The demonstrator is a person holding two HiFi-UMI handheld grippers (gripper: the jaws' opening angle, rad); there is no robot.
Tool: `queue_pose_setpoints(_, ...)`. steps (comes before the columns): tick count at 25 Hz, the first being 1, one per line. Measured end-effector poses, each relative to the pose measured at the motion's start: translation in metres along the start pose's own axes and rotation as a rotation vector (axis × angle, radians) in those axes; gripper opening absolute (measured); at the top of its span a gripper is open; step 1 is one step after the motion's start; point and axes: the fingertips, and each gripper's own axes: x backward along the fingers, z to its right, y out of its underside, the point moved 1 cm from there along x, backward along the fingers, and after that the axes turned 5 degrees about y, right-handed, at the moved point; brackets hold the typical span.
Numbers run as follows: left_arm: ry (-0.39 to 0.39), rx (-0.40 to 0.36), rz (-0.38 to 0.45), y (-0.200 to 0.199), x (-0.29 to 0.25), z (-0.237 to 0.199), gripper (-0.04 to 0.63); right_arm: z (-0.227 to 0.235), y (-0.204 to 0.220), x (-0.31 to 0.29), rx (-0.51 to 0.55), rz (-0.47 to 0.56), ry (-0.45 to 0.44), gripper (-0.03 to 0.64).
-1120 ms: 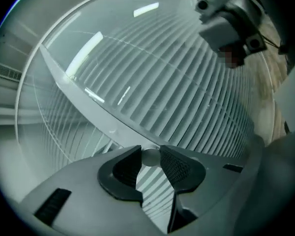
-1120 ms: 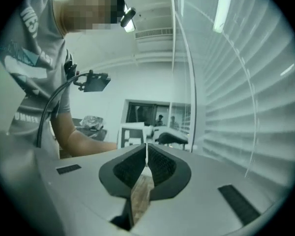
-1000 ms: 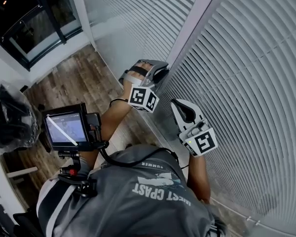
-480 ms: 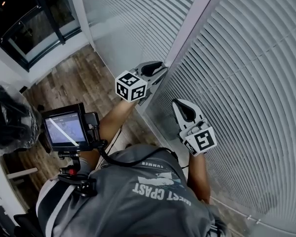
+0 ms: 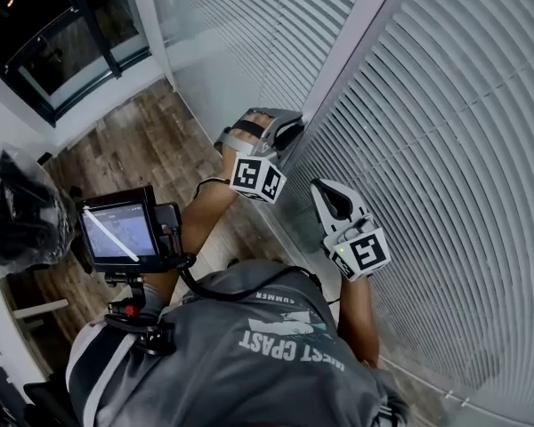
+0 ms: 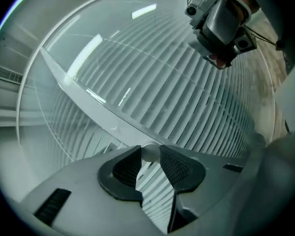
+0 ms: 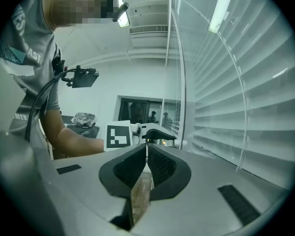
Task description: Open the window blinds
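White slatted blinds (image 5: pixel 445 149) hang shut behind glass, with a second panel (image 5: pixel 249 25) left of a pale upright frame post (image 5: pixel 347 43). In the left gripper view a clear tilt wand (image 6: pixel 88 92) slants down to my left gripper (image 6: pixel 150 152), which is shut on the wand's whitish end. In the head view that gripper (image 5: pixel 289 132) sits against the frame post. My right gripper (image 5: pixel 320 188) hovers close to the right-hand blinds, pointing level. Its jaws (image 7: pixel 145 147) stand shut with nothing thick between them. The left gripper (image 7: pixel 155 133) also shows ahead in the right gripper view.
Wood-plank floor (image 5: pixel 133 140) lies to the left. A black bag (image 5: pixel 18 212) sits at the far left. A small monitor (image 5: pixel 120 231) is mounted in front of the person's chest. A dark-framed window (image 5: pixel 62 25) fills the upper left corner.
The left gripper rolled about the wand, its marker cube swinging up and then back down to where it began. The right gripper barely moved.
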Motion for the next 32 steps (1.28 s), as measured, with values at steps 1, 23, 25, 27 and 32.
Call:
queue_pose_setpoints(1,-0.001,0.000,0.002,0.000,0.000,0.000,0.124,-0.001,0.000,-0.001,-0.001,-0.001,-0.002,0.006)
queue_pose_setpoints(23,0.118,0.857,0.296,0.002,0.003,-0.011,0.124,0.000,0.008,0.001,-0.017,-0.023,0.010,0.006)
queue_pose_setpoints(25,0.045,0.359,0.100,-0.004,0.000,-0.002,0.124,0.002,0.005,-0.001,0.003,-0.021,0.011,0.006)
queue_pose_setpoints(27,0.027,0.153,0.027,-0.007,-0.002,0.002,0.124,0.003,0.001,-0.004,0.028,-0.017,0.010,0.006)
queue_pose_setpoints(32,0.041,0.213,0.062,-0.006,-0.003,0.001,0.124,0.007,-0.010,-0.013,0.076,-0.008,0.002,0.006)
